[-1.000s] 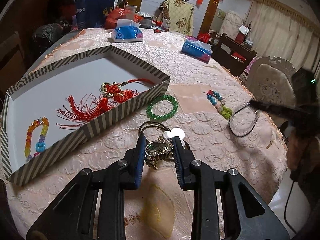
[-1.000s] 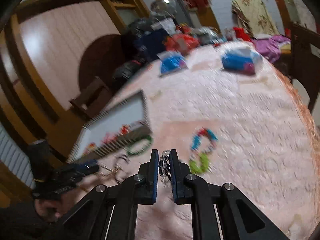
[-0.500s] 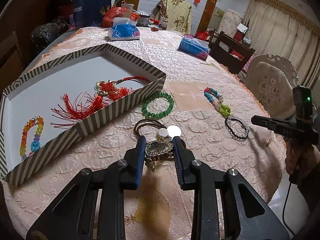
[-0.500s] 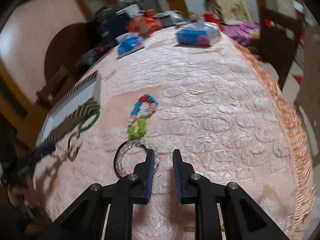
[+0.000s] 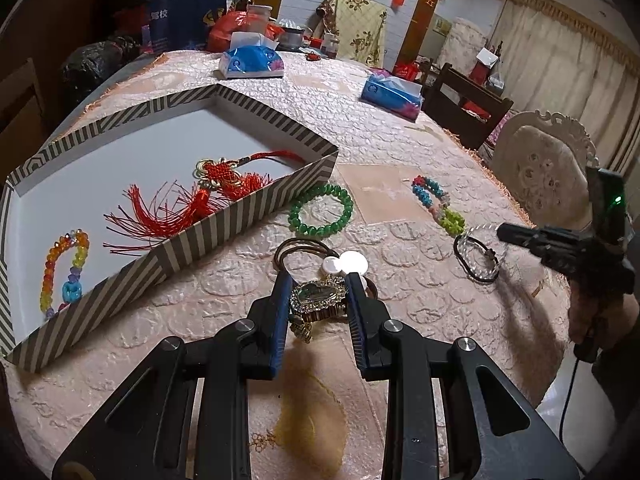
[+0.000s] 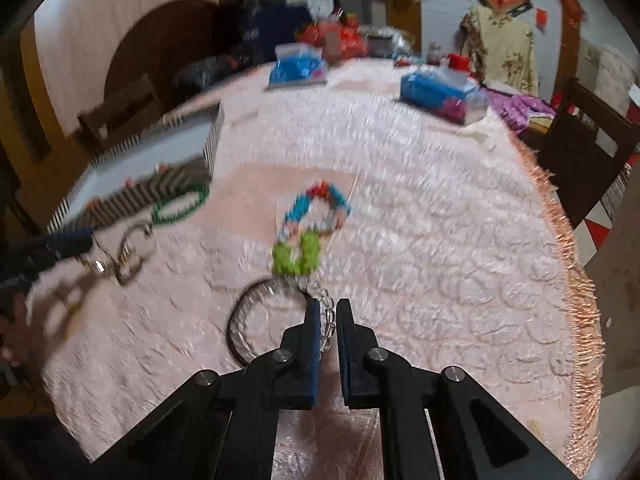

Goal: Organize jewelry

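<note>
The left view is showing the striped box (image 5: 256, 208) sharply, with a red tassel (image 5: 188, 204) and a rainbow bracelet (image 5: 64, 268) lying inside; the right view is blurring that box and hiding its contents. The left claw (image 5: 318, 300) is gripping a gold watch (image 5: 318, 298) just in front of the box on the tabletop (image 5: 400, 128), unchanged from a second ago. A green bracelet (image 5: 321, 209) is lying beside the box's near wall, and a blue-green one (image 5: 438, 204) farther right. Only the right view is showing the right claw (image 6: 327, 318) closing narrowly on the clear bead bracelet (image 6: 320, 300), its far loop resting on the tabletop. Half a second ago those jaws were standing wider beside it; they have just been closing with the beads between them.
</note>
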`<state>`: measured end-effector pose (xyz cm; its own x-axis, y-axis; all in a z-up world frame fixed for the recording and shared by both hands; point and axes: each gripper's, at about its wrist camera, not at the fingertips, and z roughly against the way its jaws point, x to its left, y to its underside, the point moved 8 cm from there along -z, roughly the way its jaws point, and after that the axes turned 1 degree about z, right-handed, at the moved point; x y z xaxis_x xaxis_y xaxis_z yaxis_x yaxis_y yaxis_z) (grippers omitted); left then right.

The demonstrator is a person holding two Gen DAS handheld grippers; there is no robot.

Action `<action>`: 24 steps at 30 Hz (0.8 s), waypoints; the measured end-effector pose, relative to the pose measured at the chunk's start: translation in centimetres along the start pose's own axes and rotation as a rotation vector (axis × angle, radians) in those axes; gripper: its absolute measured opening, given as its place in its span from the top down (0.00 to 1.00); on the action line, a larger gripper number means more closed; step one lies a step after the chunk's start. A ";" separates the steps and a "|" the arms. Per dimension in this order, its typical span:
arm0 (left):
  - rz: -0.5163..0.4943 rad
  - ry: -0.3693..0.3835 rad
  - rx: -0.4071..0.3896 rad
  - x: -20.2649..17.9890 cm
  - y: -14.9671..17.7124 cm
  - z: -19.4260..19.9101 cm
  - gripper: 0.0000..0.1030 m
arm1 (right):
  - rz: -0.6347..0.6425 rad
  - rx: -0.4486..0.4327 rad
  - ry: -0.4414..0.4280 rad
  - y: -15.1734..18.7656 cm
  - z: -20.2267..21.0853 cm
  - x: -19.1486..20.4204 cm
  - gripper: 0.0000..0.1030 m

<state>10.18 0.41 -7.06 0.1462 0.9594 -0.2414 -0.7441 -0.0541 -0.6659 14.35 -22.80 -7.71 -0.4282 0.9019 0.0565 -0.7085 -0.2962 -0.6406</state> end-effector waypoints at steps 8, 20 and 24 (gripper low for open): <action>-0.007 0.015 0.000 -0.4 0.0 0.1 0.75 | -0.025 -0.059 -0.005 -1.8 2.4 -0.3 0.93; -0.018 0.040 -0.026 -0.3 -0.7 1.4 0.75 | -0.073 -0.091 0.031 -4.1 4.9 3.0 0.93; -0.024 0.043 -0.046 -0.4 -1.6 2.6 0.75 | -0.074 -0.080 0.022 -4.3 5.0 4.2 0.93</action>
<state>9.64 0.85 -4.05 0.1923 0.9479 -0.2539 -0.7094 -0.0445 -0.7034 12.79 -19.31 -0.86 -0.3634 0.9272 0.0902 -0.6907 -0.2032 -0.6940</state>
